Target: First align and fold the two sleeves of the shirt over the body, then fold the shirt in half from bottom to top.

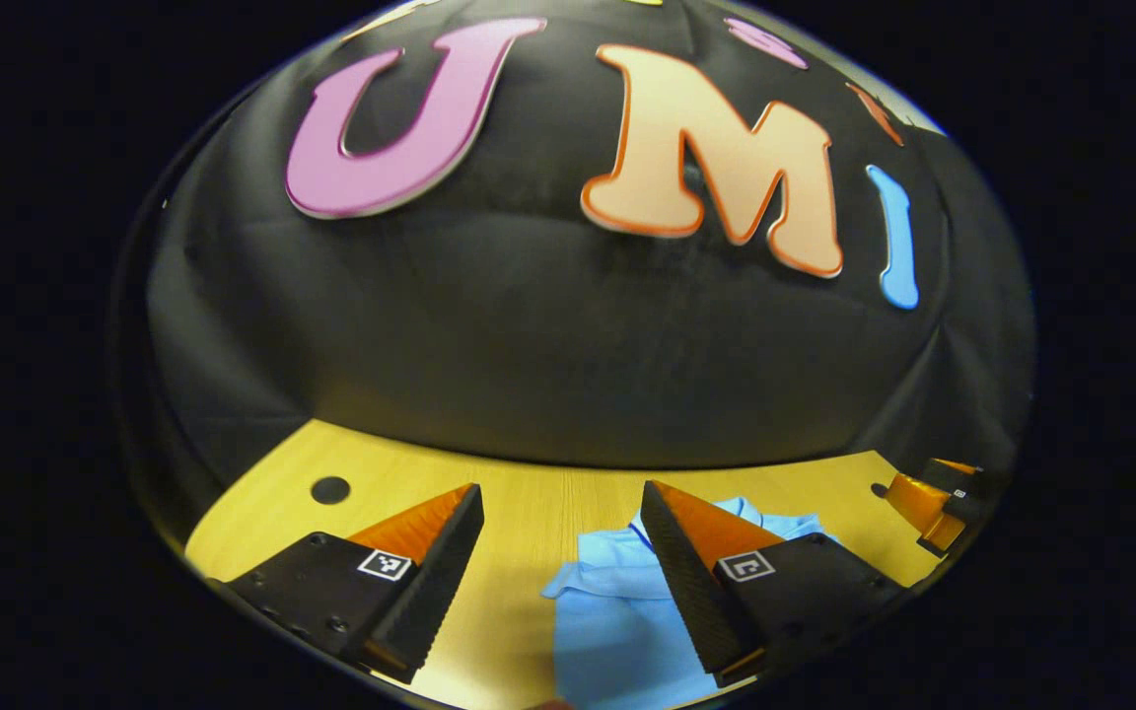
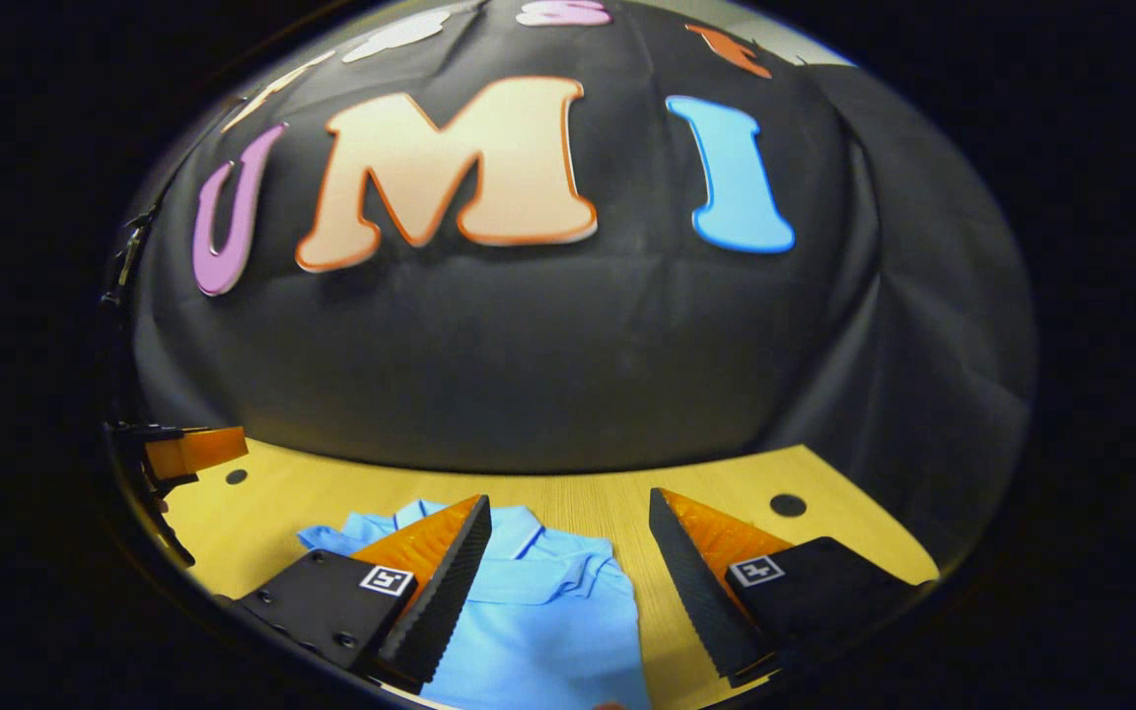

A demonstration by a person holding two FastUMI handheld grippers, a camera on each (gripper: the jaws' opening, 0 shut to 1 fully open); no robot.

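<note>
Table (image 1: pixel 519 493) of pale wood lies under both claws. Left claw (image 1: pixel 560 513) hangs released, the blue shirt (image 1: pixel 607 611) under its right finger. Right claw (image 2: pixel 568 523) hangs released too, the shirt's collar (image 2: pixel 529 537) beneath its left finger. No readable label on the shirt.

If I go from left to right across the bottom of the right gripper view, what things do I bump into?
The other gripper at the far left edge → a small round hole in the wooden table → the blue shirt → a second round hole.
</note>
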